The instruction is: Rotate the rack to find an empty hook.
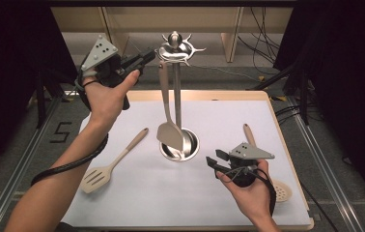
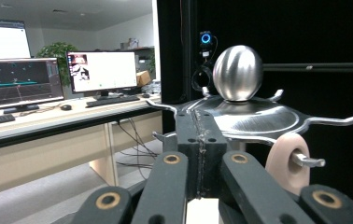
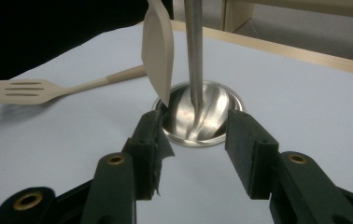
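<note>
Two hand-held grippers work a utensil stand (image 1: pixel 175 48). The left hand-held gripper (image 1: pixel 144 58), jaws clenched on nothing, sits by the stand's hooks, where a turner (image 1: pixel 167 130) hangs, likely just hooked. A slotted spatula (image 1: pixel 110 164) lies on the desk (image 1: pixel 137 203). The right hand-held gripper (image 1: pixel 213 162), released, faces the stand's base.

**Three cameras, one rack**

The high view looks down across the whole table (image 1: pixel 122 203). The left gripper view sits close, level with the rack top (image 2: pixel 254 119). The right gripper view looks low at the rack base (image 3: pixel 198 116), which the high view also shows mid-frame.
</note>
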A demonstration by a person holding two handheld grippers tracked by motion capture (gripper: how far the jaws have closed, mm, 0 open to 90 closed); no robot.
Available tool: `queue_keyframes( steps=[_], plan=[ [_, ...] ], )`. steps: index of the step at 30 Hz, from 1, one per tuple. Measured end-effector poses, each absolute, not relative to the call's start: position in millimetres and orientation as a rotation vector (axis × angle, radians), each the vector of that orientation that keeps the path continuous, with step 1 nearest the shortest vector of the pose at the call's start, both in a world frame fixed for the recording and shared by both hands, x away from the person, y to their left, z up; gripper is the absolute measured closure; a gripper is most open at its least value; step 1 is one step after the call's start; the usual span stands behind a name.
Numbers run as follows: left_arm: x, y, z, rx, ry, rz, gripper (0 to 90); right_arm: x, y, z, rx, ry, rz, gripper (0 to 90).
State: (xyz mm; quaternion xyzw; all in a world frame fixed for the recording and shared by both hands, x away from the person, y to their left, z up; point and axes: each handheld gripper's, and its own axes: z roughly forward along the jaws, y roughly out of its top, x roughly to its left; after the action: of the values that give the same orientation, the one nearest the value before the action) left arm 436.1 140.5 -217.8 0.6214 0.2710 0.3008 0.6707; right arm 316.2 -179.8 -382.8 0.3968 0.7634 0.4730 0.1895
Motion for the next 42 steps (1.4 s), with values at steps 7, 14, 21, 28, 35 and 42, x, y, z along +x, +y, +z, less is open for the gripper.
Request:
queue_keyframes(
  steps=[7, 14, 21, 28, 35, 42],
  plan=[
    [440.7, 138.1, -217.0, 1.402, 0.629, 0.682, 89.2, 315.7, -179.9, -382.6, 1.130, 2.149, 1.334, 57.2],
    [447.2, 137.9, -215.3, 1.419, 0.624, 0.693, 89.2, 316.8, -180.0, -382.7, 1.115, 2.144, 1.325, 57.1],
    [450.3, 136.2, -214.6, 1.423, 0.633, 0.703, 89.2, 316.5, -180.2, -382.8, 1.124, 2.150, 1.313, 57.1],
    [452.3, 135.7, -213.9, 1.431, 0.625, 0.716, 89.2, 316.7, -180.8, -382.5, 1.114, 2.143, 1.321, 57.0],
    [437.9, 151.8, -221.9, 1.411, 0.637, 0.722, 82.7, 315.1, -185.6, -378.5, 1.160, 2.106, 1.340, 56.6],
    [420.4, 177.2, -243.5, 1.458, 0.651, 0.725, 70.0, 318.5, -195.5, -373.7, 1.179, 2.070, 1.349, 56.4]
  ],
)
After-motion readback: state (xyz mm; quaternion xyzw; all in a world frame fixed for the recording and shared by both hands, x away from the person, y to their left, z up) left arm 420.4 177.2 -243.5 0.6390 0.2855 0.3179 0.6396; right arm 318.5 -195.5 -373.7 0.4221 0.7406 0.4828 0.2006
